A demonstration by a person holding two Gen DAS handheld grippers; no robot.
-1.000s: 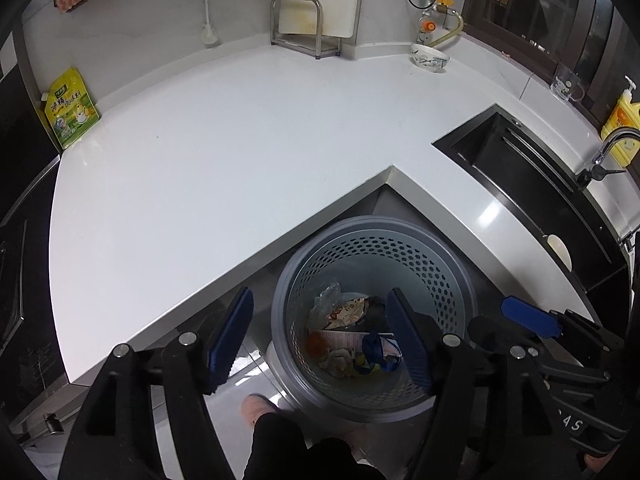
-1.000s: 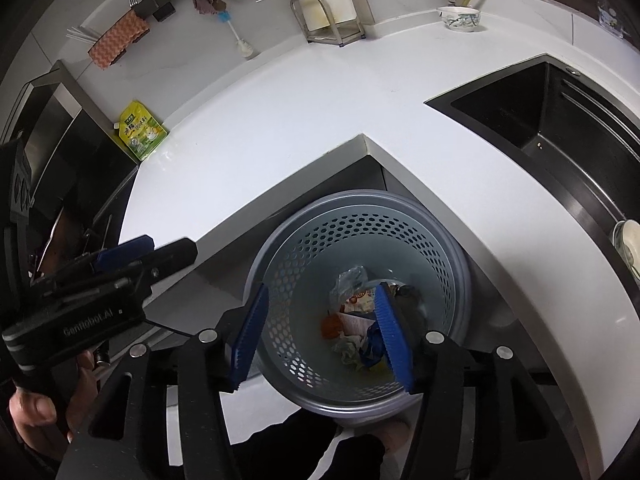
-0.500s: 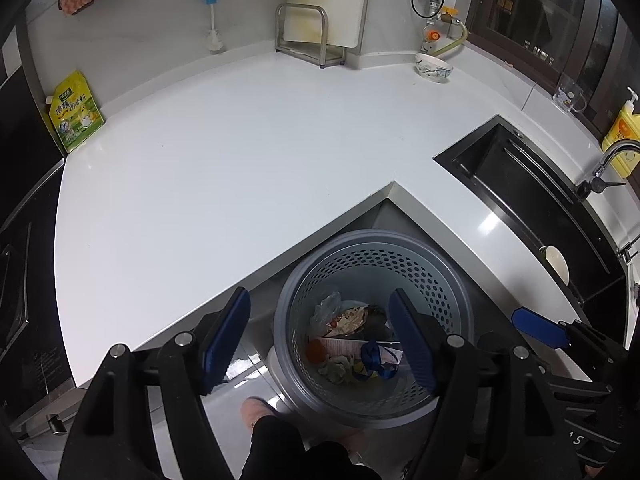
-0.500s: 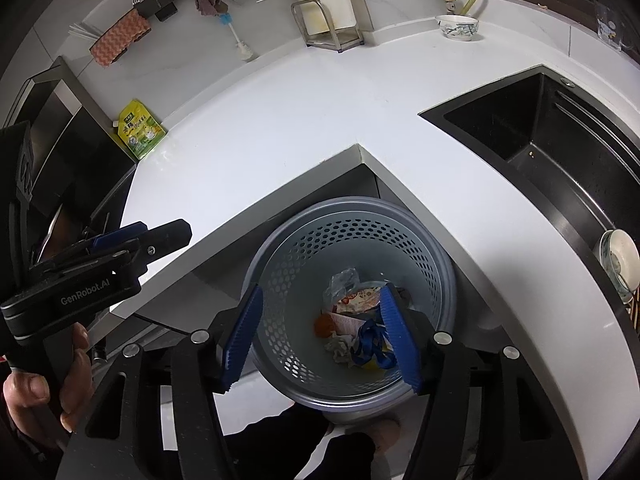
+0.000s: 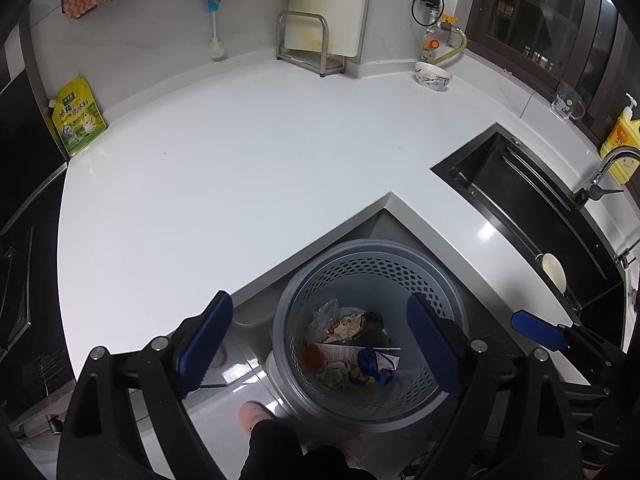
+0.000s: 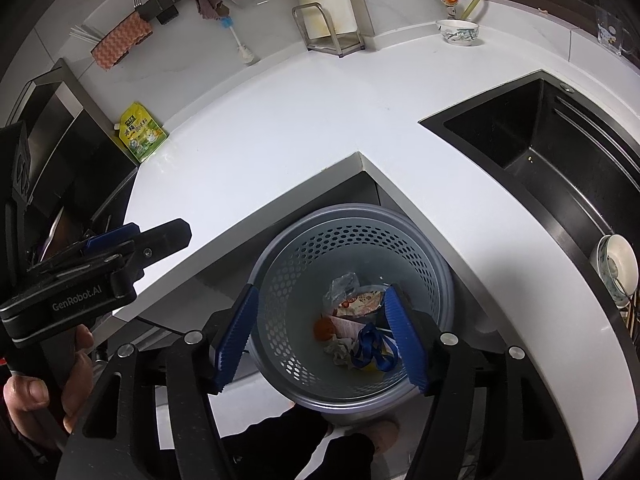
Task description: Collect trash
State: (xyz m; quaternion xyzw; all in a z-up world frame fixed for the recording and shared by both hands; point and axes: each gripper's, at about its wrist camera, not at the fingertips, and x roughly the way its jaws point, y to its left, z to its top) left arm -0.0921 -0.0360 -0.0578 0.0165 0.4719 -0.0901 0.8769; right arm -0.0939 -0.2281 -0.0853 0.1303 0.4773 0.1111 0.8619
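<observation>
While we are hovering both the left gripper (image 5: pixel 316 346) and right gripper (image 6: pixel 326 338) with fingers wide and empty, the trash (image 6: pixel 356 332) is lying in the basket (image 6: pixel 280 240), looking light, crumpled, best pinched at folds.

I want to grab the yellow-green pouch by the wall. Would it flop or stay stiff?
The pouch would probably flop: it looks like soft film and leans on the wall. It bulges, so it may be fairly heavy. Its glossy skin could slip between the fingers.
</observation>
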